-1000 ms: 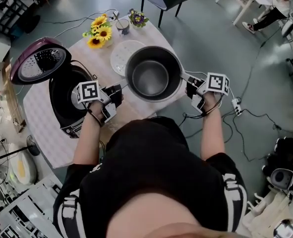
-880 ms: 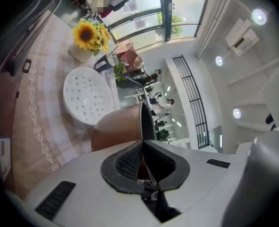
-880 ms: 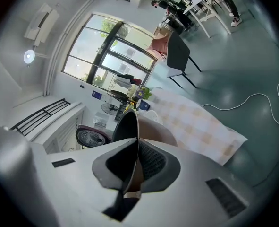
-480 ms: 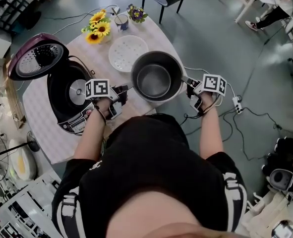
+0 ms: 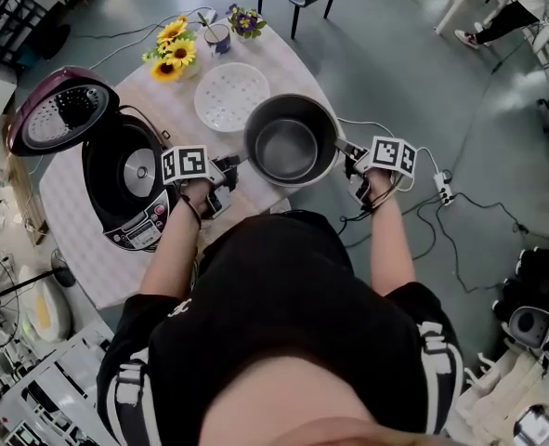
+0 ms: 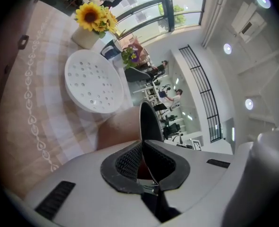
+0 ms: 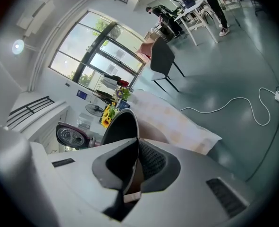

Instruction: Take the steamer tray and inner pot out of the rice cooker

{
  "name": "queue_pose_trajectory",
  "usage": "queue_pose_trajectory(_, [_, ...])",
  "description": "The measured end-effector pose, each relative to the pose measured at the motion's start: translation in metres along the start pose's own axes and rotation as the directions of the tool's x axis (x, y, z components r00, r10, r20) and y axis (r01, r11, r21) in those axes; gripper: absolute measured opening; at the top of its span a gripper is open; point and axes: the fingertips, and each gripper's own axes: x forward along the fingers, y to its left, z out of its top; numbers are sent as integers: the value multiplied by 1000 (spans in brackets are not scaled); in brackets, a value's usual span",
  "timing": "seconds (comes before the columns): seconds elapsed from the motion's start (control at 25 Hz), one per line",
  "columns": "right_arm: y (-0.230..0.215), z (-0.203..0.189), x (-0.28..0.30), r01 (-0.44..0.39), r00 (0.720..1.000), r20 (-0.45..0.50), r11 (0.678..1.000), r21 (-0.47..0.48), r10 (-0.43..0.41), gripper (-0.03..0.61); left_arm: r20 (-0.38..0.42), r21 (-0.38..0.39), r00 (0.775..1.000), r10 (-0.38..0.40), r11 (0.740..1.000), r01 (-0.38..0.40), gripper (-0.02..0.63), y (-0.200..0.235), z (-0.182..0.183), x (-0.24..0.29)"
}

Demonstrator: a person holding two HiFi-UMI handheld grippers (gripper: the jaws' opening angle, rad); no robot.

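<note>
- Head view: the inner pot (image 5: 291,142), round, grey metal and empty, sits over the near edge of the worktop (image 5: 79,240), between the left tool (image 5: 235,163) and the right tool (image 5: 346,149). The white perforated steamer tray (image 5: 230,98) lies just behind it, and the open rice cooker (image 5: 130,184) is to the left.
- Left gripper view: the left tool's jaws pinch the pot's thin rim.
- Right gripper view: the right tool's jaws pinch the opposite rim.

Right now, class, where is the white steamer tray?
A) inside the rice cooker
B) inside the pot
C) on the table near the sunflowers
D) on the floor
C: the steamer tray lies flat on the table by the sunflowers, outside the open rice cooker.
</note>
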Motion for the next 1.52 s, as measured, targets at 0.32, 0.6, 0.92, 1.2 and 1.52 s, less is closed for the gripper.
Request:
queue_pose_trajectory(0.32, [5,8,4,136,988,96,980,-145,-123,18,21,94,997,80,992,-81,15,9,3,5])
queue_pose_trajectory(0.6, [5,7,8,253,963,161,931,-263,-216,32,24,272,990,136,952,-138,29,8,5,5])
queue_pose_trajectory(0.92, [26,24,-12,505,856,374,735,-453,-358,41,273,612,909,316,672,-417,58,-6,36,-27])
queue_pose_trajectory(1.2, [120,42,-46,496,768,614,777,-387,-185,41,490,706,851,186,488,-513,58,-74,73,-81])
queue_pose_trajectory(1.52, [264,47,-109,577,567,806,616,-537,171,39,658,680,753,5,425,-597,30,-153,90,-148])
